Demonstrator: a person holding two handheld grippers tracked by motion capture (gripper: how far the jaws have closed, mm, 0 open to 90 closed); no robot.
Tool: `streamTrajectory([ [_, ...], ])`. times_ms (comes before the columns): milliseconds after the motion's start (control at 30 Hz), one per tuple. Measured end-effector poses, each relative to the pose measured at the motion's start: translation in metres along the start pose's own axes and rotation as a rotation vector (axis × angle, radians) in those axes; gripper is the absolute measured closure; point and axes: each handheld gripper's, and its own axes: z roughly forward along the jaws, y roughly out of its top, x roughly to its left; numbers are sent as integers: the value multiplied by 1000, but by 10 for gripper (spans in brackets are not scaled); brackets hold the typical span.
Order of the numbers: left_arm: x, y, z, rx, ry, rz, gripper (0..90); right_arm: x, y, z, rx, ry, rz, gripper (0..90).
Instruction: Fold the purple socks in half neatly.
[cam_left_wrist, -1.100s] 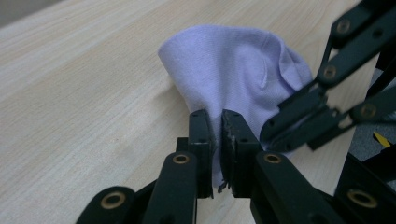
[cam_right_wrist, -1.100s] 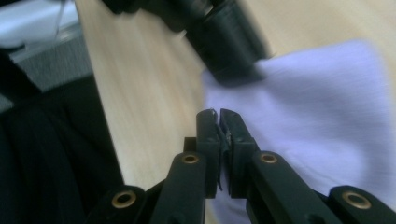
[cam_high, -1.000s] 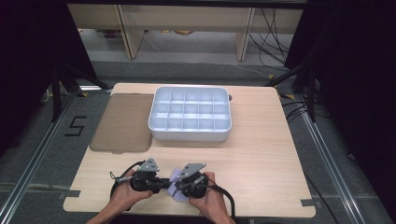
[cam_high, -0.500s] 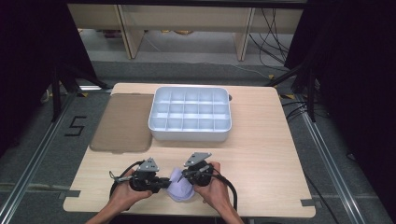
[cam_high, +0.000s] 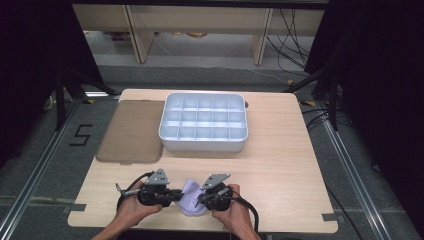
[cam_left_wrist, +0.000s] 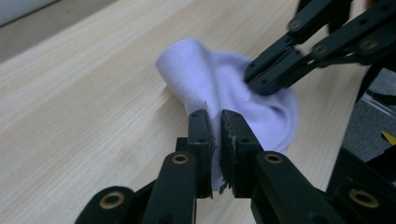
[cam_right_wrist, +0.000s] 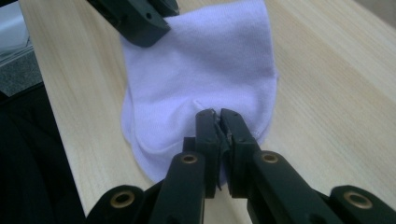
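A pale lilac cloth (cam_high: 189, 197) lies bunched near the table's front edge, between my two grippers. My left gripper (cam_high: 176, 195) is shut on its left edge; in the left gripper view the fabric (cam_left_wrist: 219, 88) is pinched between the closed jaws of that gripper (cam_left_wrist: 218, 122). My right gripper (cam_high: 202, 199) is shut on the cloth's right side; in the right gripper view its own tips (cam_right_wrist: 218, 120) clamp a fold of the cloth (cam_right_wrist: 205, 65). Each gripper view also catches the other gripper's black jaws biting the far side of the cloth.
A white compartment tray (cam_high: 203, 141) with several empty cells stands at the table's middle back. A flat brown mat (cam_high: 131, 132) lies to its left. The wooden tabletop (cam_high: 290, 165) ends just behind my hands.
The right gripper has shifted slightly right and away from the left one, and the cloth now spreads a little wider between them. The left hand has stayed put.
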Motion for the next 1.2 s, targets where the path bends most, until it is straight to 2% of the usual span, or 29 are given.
streamTrajectory([
  [33, -1, 2, -1, 1, -2, 22, 821, -2, 1, 1, -4, 2, -23, 867],
  [67, -4, 3, -1, -10, -1, 13, 822, -2, 1, 1, -7, 1, -16, 867],
  [133, -10, 6, -1, -9, -16, 45, 822, -4, 0, 1, -6, 3, -41, 867],
  [200, -16, 7, 3, -28, -30, 31, 821, -3, 0, -1, -2, 0, -9, 867],
  [233, -17, 8, 5, -30, -39, 56, 820, -4, -1, -1, -5, 2, -17, 867],
  [267, -19, 9, 6, -18, -35, 43, 820, -5, -1, -1, -6, -8, -4, 867],
  [300, -20, 10, 8, -23, -44, 56, 818, -5, -1, -1, -10, 14, 4, 867],
  [333, -22, 11, 10, -18, -49, 48, 818, -6, -2, 0, -18, 7, 9, 867],
  [367, -21, 12, 12, -15, -56, 65, 817, -6, -2, -2, -7, 16, 28, 867],
  [400, -23, 11, 14, -16, -55, 43, 817, -8, -2, -1, -17, 26, 15, 867],
  [433, -23, 11, 15, -3, -55, 60, 816, -8, -3, -1, -16, 27, 22, 866],
  [467, -24, 11, 17, -6, -60, 54, 816, -9, -3, -1, -29, 37, 32, 863],
  [500, -25, 10, 19, -1, -60, 47, 816, -11, -4, -2, -19, 29, 35, 857],
  [533, -24, 11, 20, 7, -65, 69, 815, -12, -4, -4, -23, 35, 45, 850],
  [567, -25, 10, 22, 10, -62, 51, 815, -13, -5, -5, -31, 28, 51, 846],
  [600, -25, 11, 23, 15, -69, 71, 814, -15, -6, -8, -20, 17, 66, 844],
  [633, -25, 11, 24, 23, -64, 69, 814, -17, -7, -10, -44, 16, 82, 844],
  [667, -27, 10, 26, 17, -71, 49, 814, -20, -7, -14, -49, 17, 82, 844],
  [700, -26, 11, 27, 25, -71, 77, 814, -22, -7, -17, -56, 8, 69, 844],
  [733, -28, 9, 29, 28, -66, 59, 814, -24, -7, -19, -75, -1, 79, 844],
  [767, -27, 9, 31, 39, -72, 72, 812, -26, -6, -23, -69, -4, 89, 844],
  [833, -28, 6, 38, 60, -84, 56, 806, -28, -5, -28, -106, -17, 111, 844],
  [967, -28, 5, 41, 58, -87, 70, 808, -25, 6, -33, -130, -7, 47, 843],
  [1033, -29, 4, 41, 49, -88, 59, 808, -21, 12, -29, -133, 3, 22, 843],
  [1067, -29, 3, 41, 57, -86, 48, 808, -18, 14, -24, -137, 9, 34, 843],
  [1100, -30, 3, 41, 54, -85, 49, 808, -18, 16, -22, -110, 19, 20, 843],
  [1200, -30, 3, 41, 50, -87, 45, 802, -18, 19, -12, -79, -3, -7, 844],
])
